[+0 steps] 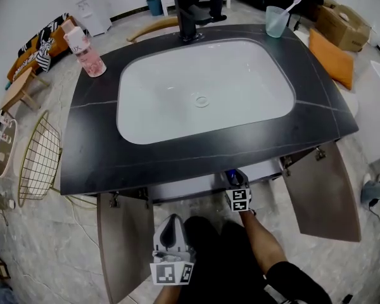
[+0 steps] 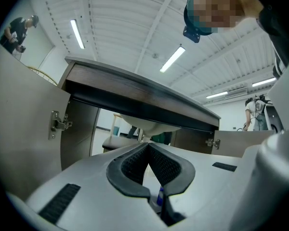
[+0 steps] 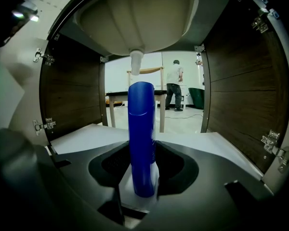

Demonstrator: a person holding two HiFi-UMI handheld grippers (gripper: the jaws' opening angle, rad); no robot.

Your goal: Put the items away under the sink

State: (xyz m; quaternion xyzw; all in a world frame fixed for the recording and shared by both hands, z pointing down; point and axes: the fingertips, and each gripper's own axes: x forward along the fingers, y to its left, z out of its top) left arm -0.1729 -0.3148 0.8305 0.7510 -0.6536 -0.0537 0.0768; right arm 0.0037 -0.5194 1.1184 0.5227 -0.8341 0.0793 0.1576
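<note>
Bottle: the blue bottle (image 3: 141, 129) stands upright at the mouth of the open cabinet, below the sink bowl, clamped from both sides by the pads of the right tongs (image 3: 143, 150). Its foot is hidden by the tongs' body, so I cannot tell whether it rests on the cabinet floor.
Head view: the bench (image 1: 95, 151) edge covers the right tongs' tips and the bottle. Only the marker cube (image 1: 239, 199) and a forearm show.
Left tongs (image 1: 171, 223): they sit outside the cabinet, by the left door (image 1: 123, 246). The pad tips meet and grip nothing. A small blue patch low in the gap is too small to make out.
Bowl: its underside (image 3: 135, 13) and drain stub (image 3: 136, 61) hang in line with the bottle's cap. The gap between them cannot be judged.
Doors: both are swung wide. The right door (image 1: 323, 195) stands clear of the arm.
Side walls: dark panels stand well apart from the bottle on either side.
Cabinet floor (image 3: 82, 136): it is pale and bare on both sides of the bottle.
Bench top: a pink bottle (image 1: 87, 52) stands at the left rear and a cup (image 1: 276, 21) at the right rear.
</note>
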